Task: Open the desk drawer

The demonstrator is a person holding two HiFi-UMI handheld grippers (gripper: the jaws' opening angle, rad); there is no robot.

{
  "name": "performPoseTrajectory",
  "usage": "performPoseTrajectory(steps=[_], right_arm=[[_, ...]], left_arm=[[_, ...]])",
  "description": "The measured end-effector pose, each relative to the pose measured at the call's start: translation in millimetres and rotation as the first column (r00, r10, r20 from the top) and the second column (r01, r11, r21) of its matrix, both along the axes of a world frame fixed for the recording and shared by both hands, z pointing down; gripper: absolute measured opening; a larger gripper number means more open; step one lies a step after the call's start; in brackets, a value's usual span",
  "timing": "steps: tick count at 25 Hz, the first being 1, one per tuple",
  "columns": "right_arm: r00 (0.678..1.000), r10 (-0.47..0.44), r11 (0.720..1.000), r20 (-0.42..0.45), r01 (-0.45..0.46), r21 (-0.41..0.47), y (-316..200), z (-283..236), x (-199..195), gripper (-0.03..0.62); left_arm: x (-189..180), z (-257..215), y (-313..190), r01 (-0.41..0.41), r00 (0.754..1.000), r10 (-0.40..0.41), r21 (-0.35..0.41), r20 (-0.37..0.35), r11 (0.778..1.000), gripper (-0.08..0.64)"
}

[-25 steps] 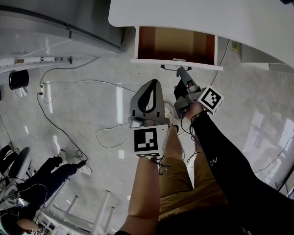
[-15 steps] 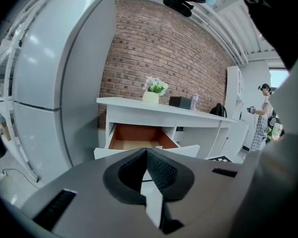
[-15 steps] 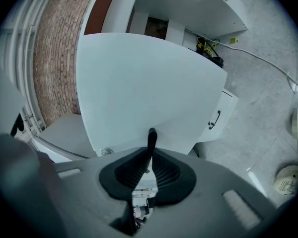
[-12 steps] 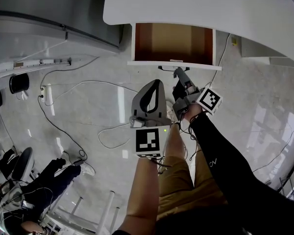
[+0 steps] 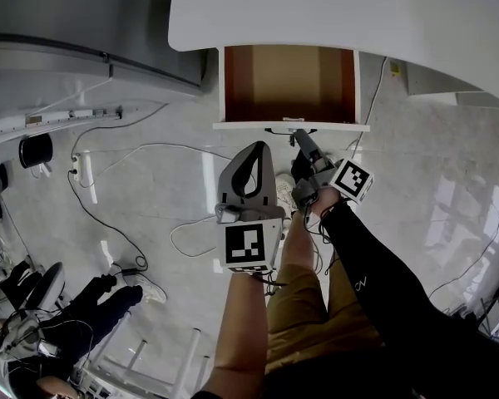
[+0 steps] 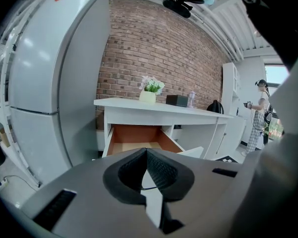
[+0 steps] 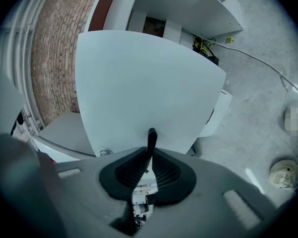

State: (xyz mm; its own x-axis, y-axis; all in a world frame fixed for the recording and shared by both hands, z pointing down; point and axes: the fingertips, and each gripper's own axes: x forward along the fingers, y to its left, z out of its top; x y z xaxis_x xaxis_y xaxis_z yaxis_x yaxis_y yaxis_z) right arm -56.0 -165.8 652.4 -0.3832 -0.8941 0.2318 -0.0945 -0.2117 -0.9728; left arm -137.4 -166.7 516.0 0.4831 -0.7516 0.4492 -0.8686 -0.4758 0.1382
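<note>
Here, one desk drawer (image 5: 287, 86) stands pulled out from under the white desk (image 5: 341, 15), its brown inside bare to the head view. Two grippers are in play, each carrying one marker cube. The right gripper (image 5: 300, 136) has its jaws clamped on the drawer's single dark handle (image 5: 284, 130) at the middle of the white front panel. The left gripper (image 5: 257, 146) hangs just beside it, short of the drawer, jaws pressed together with nothing between them.

The right gripper view alone shows the grip up close: the thin black bar of the handle (image 7: 151, 139) pinched between the two pads, with the drawer's white front (image 7: 149, 83) filling the frame behind it. The left gripper view alone shows the desk from the side, with one pot of flowers (image 6: 149, 91) and one black box (image 6: 177, 100) on top, a brick wall (image 6: 154, 48) behind, a white refrigerator (image 6: 44, 88) at left and one person standing (image 6: 260, 114) far off at right. Only the head view takes in the pale floor with its loose cables (image 5: 108, 223) and one seated person (image 5: 75, 310) at lower left.
</note>
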Motion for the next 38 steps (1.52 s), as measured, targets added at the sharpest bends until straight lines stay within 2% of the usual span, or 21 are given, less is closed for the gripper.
performPoseTrajectory(steps=[9,14,18,23,25,32,38], right_arm=[[1.000,0.006,1.000,0.013,-0.005,-0.013,27,-5,4,0.034],[1.000,-0.023,0.999,0.014,0.023,-0.029,41,0,10,0.034],[0.998,-0.052,0.998,0.020,0.053,-0.034,44,3,14,0.034],[0.997,-0.061,0.997,0.057,0.064,-0.040,44,3,6,0.034],[0.995,-0.071,0.996,0.070,0.074,-0.049,48,3,0,0.034],[0.992,-0.099,0.992,0.083,0.104,-0.066,59,7,-14,0.034],[0.993,-0.094,0.991,0.077,0.101,-0.088,61,16,-10,0.034]], left_arm=[[7,-22,10,0.023,0.999,-0.022,0.027,-0.025,0.999,0.008],[13,-25,19,0.047,0.999,-0.047,0.031,-0.008,0.998,0.008],[15,-16,27,0.055,0.998,-0.056,0.012,0.036,0.998,0.008],[14,-15,33,0.093,0.995,-0.093,0.010,0.029,0.996,0.008],[9,-14,39,0.099,0.994,-0.099,-0.008,0.046,0.995,0.008],[3,-15,44,0.140,0.990,-0.140,0.012,-0.006,0.990,0.008],[-1,-6,41,0.141,0.990,-0.141,0.005,0.014,0.990,0.008]])
